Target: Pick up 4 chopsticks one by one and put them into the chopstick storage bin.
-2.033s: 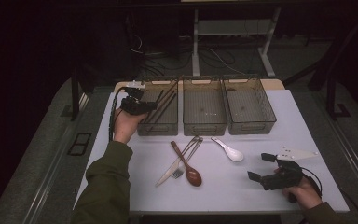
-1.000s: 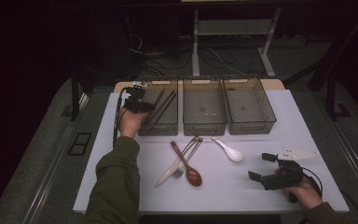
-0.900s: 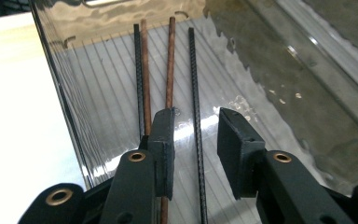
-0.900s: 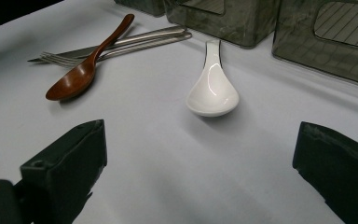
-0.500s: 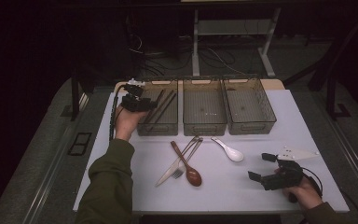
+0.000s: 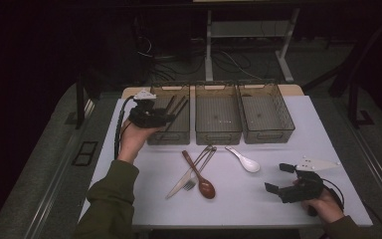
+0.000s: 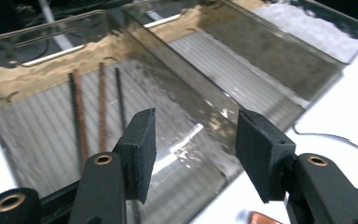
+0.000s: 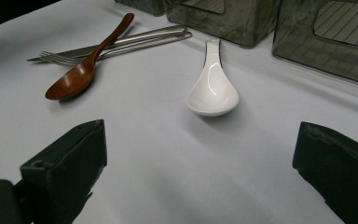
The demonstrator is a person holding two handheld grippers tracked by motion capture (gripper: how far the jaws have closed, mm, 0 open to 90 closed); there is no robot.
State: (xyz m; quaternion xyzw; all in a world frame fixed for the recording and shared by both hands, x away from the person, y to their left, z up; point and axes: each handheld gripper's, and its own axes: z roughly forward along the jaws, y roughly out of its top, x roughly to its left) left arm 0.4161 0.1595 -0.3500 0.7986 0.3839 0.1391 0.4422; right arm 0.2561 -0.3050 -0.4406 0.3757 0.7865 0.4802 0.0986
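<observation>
Hovering over the front of the leftmost of three smoked-plastic bins (image 6: 169, 117), the left tool (image 6: 165, 118) has just been opening its jaws, and nothing lies between them in the left gripper view; the chopsticks (image 7: 89, 116) it appears to have delivered rest flat on that bin's ribbed floor, slanting toward the far wall. Two seconds ago the same hand was lower against the bin's near-left corner, and it has since lifted slightly and shifted along the rim. The drop looks done, so sorting, as it seems, now moves to what remains on the white bench (image 6: 288, 154): a wooden spoon (image 6: 199, 175) lying across a steel fork (image 6: 194, 175) and a knife-like piece beside it, and, a little to their right, a white ceramic soup spoon (image 6: 243, 159). The middle bin (image 6: 218, 117) and the right bin (image 6: 264, 114) look empty. At the bench's near-right corner the right tool (image 6: 282, 180) rests in the person's hand with jaws spread wide on nothing, exactly where it was two seconds ago, aimed at the ceramic spoon, a likely next pick.
</observation>
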